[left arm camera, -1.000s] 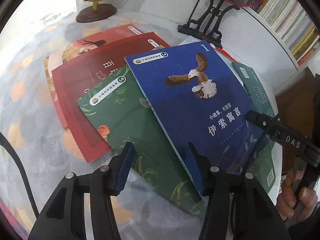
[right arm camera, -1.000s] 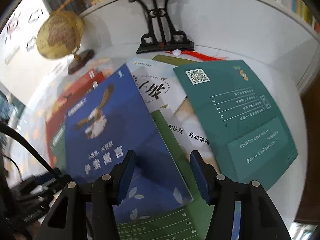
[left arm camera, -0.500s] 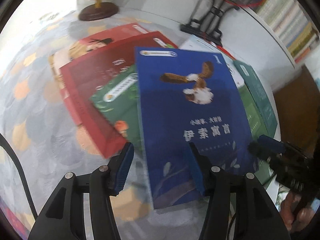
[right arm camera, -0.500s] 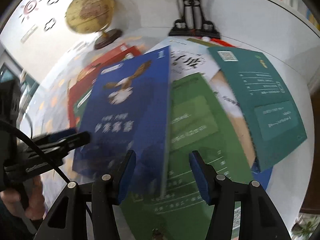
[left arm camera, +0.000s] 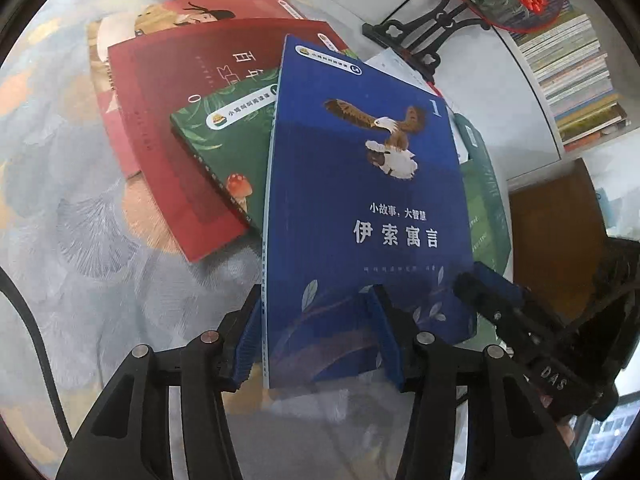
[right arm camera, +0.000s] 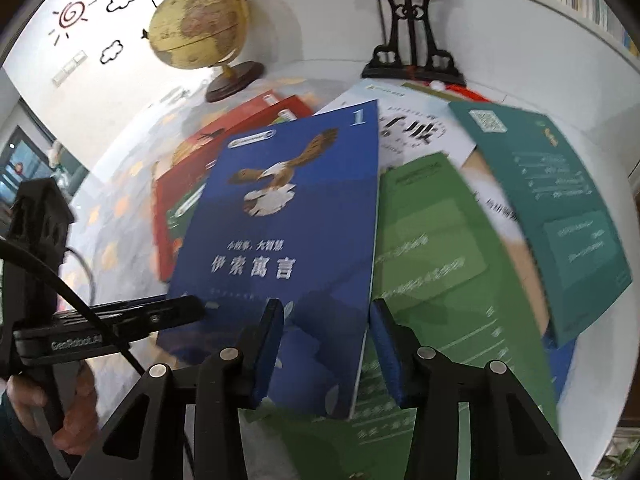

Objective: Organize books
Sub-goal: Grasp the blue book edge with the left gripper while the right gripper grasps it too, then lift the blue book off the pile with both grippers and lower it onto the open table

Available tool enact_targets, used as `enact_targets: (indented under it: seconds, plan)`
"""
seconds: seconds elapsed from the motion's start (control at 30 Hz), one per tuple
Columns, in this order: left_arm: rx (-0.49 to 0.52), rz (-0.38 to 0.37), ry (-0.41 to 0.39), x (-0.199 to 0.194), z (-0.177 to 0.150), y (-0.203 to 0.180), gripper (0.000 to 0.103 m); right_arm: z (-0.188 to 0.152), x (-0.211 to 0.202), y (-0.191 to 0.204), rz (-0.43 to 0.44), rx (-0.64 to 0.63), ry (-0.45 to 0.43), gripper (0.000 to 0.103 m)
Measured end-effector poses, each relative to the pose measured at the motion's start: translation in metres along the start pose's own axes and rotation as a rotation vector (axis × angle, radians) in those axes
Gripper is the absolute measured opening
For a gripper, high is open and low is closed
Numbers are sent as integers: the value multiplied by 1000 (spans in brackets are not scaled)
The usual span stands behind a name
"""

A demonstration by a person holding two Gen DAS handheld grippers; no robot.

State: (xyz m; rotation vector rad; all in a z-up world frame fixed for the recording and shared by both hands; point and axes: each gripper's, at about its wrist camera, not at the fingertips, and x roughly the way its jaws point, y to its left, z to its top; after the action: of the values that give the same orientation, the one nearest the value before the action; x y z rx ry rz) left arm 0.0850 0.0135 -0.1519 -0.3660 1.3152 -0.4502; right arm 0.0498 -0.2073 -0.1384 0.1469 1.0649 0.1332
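Blue book point(left arm camera: 360, 208) has swung square and lifted off the green book point(left arm camera: 224, 148) since a second ago, both hand-held grippers, left point(left arm camera: 316, 344) and right point(right arm camera: 324, 348), open, straddling its near edge, apparently ready for stacking.

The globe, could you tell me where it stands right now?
In the right wrist view the globe stands upper left, behind the red books, left of the black stand.

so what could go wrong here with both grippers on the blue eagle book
1. Both the left gripper and the right gripper straddle only the near edge of the blue eagle-cover book; it could sag or slip.
2. The blue book overlaps the green mushroom-cover book, which might get dragged along.
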Motion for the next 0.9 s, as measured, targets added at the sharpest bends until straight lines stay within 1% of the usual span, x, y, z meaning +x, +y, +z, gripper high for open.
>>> enact_targets:
  seconds: [0.03,0.1,0.13,0.17,0.2,0.23,0.27,0.3,0.33,0.4,0.43,0.47,0.53,0.57,0.63,0.7,0.73,0.77,0.83,0.87,0.9]
  plan:
    - [1,-3,-3,-1,-2,-1,44,-3,-1,-1,1,2,-4,44]
    - [-14,-53,-25,-13,-4,-1,39,-8,-2,-2,-3,9,-15,44]
    - [-25,-109,-41,-24,-5,-2,37,-9,-4,-5,0,24,-19,44]
    - [-30,-147,-56,-32,-5,-3,32,-10,-5,-7,8,39,-20,44]
    - [-29,-196,-78,-42,-6,-5,30,-10,-5,-9,17,50,-21,44]
    - [-25,-225,-92,-49,-6,-8,30,-11,-6,-12,34,66,-22,44]
    - [-12,-240,-101,-51,-4,-13,30,-11,-7,-16,57,86,-24,44]
    - [-1,-230,-104,-49,-3,-18,29,-11,-7,-17,67,96,-25,44]
    - [5,-202,-102,-41,-3,-21,27,-11,-7,-19,80,110,-27,45]
    - [-15,-192,-80,-29,0,-22,20,-10,-8,-21,97,139,-28,45]
    - [-32,-211,-62,-19,0,-23,18,-10,-8,-21,101,148,-29,45]
    - [-36,-226,-52,-16,-1,-23,13,-10,-8,-20,104,154,-27,46]
    - [-26,-232,-46,-10,4,-34,11,-11,-9,-20,118,160,-18,45]
    - [-24,-242,-47,-9,6,-38,9,-11,-9,-19,141,169,-6,45]
    - [-35,-293,-40,-12,12,-40,8,-14,-8,-20,181,181,16,46]
    - [-80,-363,-25,-16,18,-36,8,-17,-10,-28,243,235,31,63]
    - [-110,-407,-15,-18,20,-31,8,-19,-12,-35,278,284,28,76]
    - [-138,-449,-3,-19,21,-27,8,-23,-14,-46,335,354,8,82]
    - [-164,-497,8,-22,22,-23,8,-29,-12,-59,431,439,-12,82]
    - [-167,-499,13,-23,22,-21,8,-29,-7,-64,499,487,-5,82]
    - [-172,-502,19,-22,22,-21,8,-29,-3,-66,543,514,2,79]
